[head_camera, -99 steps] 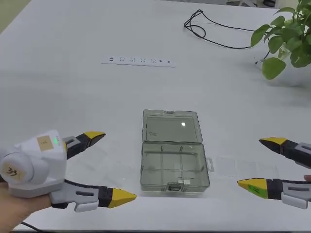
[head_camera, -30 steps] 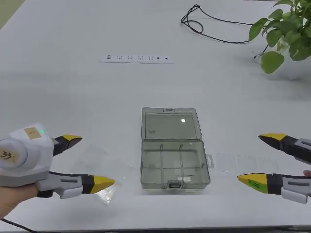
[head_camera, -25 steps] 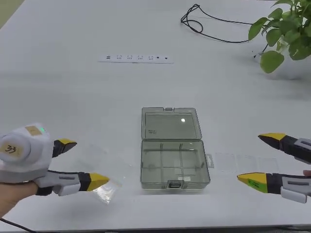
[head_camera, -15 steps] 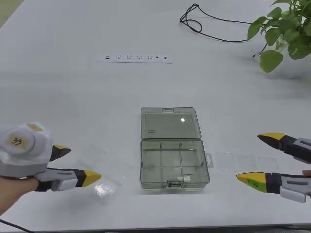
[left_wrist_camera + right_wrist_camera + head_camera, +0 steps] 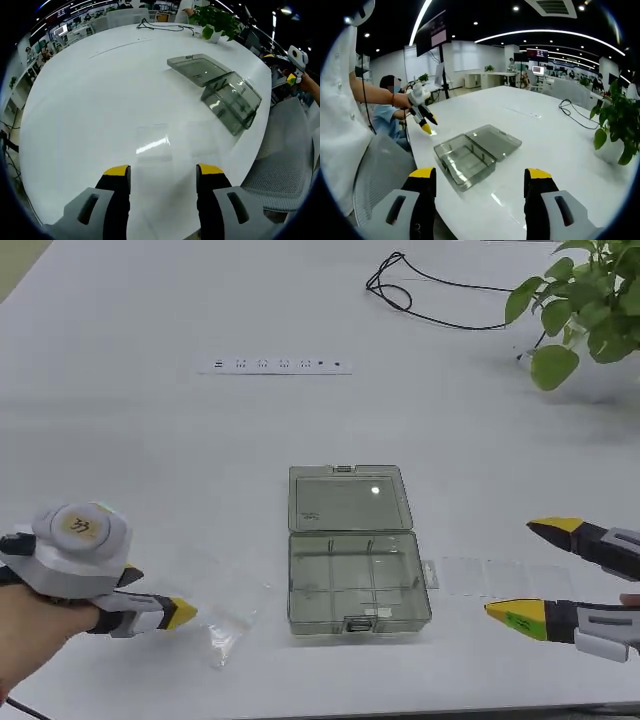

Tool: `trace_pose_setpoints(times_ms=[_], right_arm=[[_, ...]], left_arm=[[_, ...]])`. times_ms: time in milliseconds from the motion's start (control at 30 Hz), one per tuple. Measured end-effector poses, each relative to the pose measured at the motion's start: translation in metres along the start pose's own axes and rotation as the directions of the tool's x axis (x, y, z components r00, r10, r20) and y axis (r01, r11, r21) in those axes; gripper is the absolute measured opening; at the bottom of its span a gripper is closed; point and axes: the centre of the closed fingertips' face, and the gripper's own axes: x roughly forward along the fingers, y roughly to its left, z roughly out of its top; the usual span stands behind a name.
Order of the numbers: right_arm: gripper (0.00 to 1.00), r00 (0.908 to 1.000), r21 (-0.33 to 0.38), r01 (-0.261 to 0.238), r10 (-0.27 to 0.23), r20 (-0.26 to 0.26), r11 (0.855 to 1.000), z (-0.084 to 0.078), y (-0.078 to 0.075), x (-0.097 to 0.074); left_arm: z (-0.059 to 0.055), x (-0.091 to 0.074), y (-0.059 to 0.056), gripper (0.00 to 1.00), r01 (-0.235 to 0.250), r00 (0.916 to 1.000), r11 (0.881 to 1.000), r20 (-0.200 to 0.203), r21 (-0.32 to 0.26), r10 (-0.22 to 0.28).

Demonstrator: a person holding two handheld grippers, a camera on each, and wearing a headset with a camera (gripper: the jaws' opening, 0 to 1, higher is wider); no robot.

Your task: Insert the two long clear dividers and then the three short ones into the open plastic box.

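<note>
Bright, even overhead light washes the white workbench (image 5: 120,440) in the head view, leaving only faint, soft shadows around the open plastic box (image 5: 358,585) and a small glint on its lid (image 5: 350,502). In the right gripper view, ceiling light strips (image 5: 550,34) burn at 12 o'clock against a dark ceiling, and fisheye distortion bends the tabletop and stretches the edges. In the left gripper view, a streak of glare lies on a clear divider (image 5: 152,144) near centre, while the room at 11 o'clock is soft and small.
</note>
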Motion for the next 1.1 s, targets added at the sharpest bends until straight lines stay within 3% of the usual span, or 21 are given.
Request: trace_pose_setpoints(times_ms=[300, 800, 1100], right_arm=[[0.72, 1.0000, 0.004, 0.003, -0.003, 0.008, 1.000, 0.002, -0.002, 0.001], [0.71, 0.9999, 0.014, 0.007, -0.007, 0.010, 1.000, -0.002, -0.005, 0.001], [0.71, 0.9998, 0.018, 0.009, -0.009, 0.015, 1.000, -0.002, -0.005, 0.000]], left_arm=[[-0.011, 0.010, 0.006, 0.46, -0.048, 0.9950, 0.999, -0.087, 0.011, 0.049], [-0.016, 0.014, 0.012, 0.36, -0.093, 0.9872, 0.995, -0.126, 0.040, 0.097], [-0.014, 0.015, 0.017, 0.33, -0.096, 0.9772, 0.995, -0.188, 0.026, 0.099]])
